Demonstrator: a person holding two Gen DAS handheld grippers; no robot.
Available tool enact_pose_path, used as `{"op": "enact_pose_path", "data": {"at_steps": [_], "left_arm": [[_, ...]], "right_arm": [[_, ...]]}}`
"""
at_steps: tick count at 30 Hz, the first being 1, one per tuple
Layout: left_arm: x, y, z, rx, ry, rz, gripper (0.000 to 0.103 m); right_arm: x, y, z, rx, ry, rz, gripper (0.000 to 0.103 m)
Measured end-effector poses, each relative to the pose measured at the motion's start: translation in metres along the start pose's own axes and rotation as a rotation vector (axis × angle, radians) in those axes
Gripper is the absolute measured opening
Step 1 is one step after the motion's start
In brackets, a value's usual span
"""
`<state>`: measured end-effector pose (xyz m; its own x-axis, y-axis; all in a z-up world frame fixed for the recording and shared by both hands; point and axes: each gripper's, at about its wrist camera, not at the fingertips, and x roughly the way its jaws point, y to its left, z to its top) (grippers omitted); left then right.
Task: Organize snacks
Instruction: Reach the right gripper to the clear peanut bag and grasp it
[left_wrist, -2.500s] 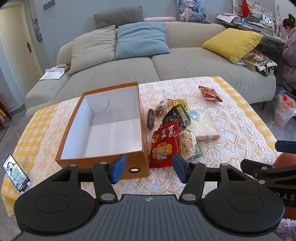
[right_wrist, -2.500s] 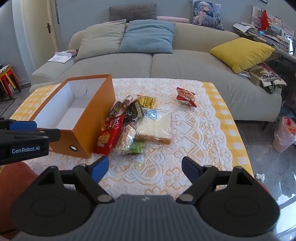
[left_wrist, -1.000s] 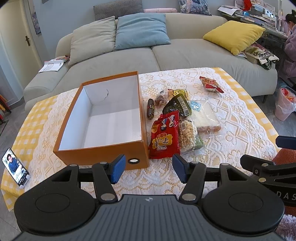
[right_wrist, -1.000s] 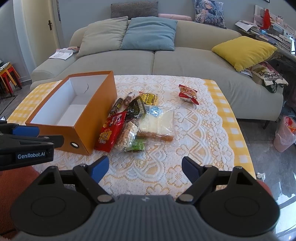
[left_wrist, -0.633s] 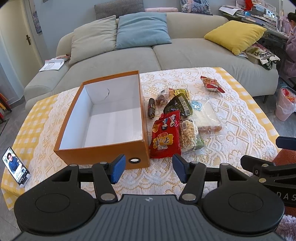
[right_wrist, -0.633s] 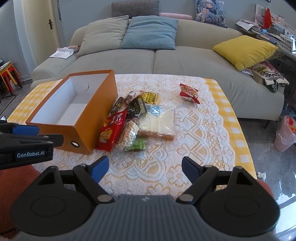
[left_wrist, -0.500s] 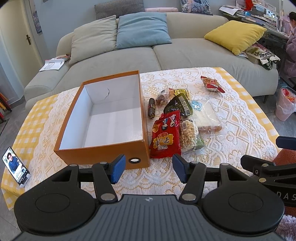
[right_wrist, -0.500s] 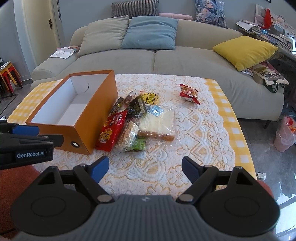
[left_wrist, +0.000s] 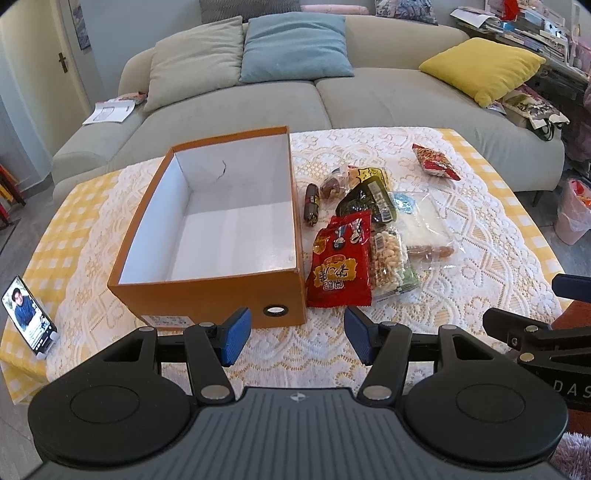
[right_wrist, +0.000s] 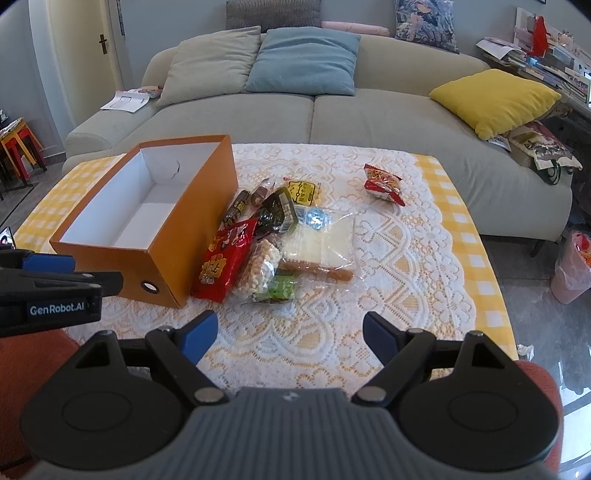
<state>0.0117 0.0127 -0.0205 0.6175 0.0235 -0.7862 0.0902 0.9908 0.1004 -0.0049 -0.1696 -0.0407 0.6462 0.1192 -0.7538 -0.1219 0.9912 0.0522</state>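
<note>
Nothing moved lately: both claws, left (left_wrist: 297, 341) and right (right_wrist: 290, 341), still wide and empty. Box (left_wrist: 207, 291) empty, snacks (left_wrist: 341, 266) right of it; sorting not started.

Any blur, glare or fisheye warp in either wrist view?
Left wrist: sharp, even daylight; sofa edge bows from fisheye warp, dark corners. Right wrist: also sharp; window glare on the glossy grey floor; orange cardboard box stays crisp.

"GenRobot.AI" on the left gripper (right_wrist: 64, 308); "DAS" on the right gripper (left_wrist: 570, 387)
</note>
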Motion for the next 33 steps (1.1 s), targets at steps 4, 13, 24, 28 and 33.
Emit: {"op": "enact_pose_path", "data": {"at_steps": [4, 13, 24, 28, 33], "left_arm": [[0.005, 0.000, 0.001, -0.005, 0.017, -0.004, 0.068], [0.008, 0.002, 0.012, -0.015, 0.019, -0.109, 0.068], [0.035, -0.020, 0.049, 0.071, 0.086, -0.205, 0.068], [0.047, -0.032, 0.062, 0.146, 0.116, -0.206, 0.067], [0.063, -0.039, 0.078, 0.200, 0.153, -0.219, 0.061]], "right_arm": [[0.006, 0.000, 0.000, -0.001, 0.016, 0.003, 0.084], [0.020, -0.008, 0.003, 0.016, 0.038, 0.025, 0.082], [0.065, -0.040, 0.019, 0.178, 0.084, 0.196, 0.050], [0.092, -0.041, 0.029, 0.216, 0.101, 0.267, 0.047], [0.134, -0.043, 0.041, 0.251, 0.134, 0.310, 0.040]]}}
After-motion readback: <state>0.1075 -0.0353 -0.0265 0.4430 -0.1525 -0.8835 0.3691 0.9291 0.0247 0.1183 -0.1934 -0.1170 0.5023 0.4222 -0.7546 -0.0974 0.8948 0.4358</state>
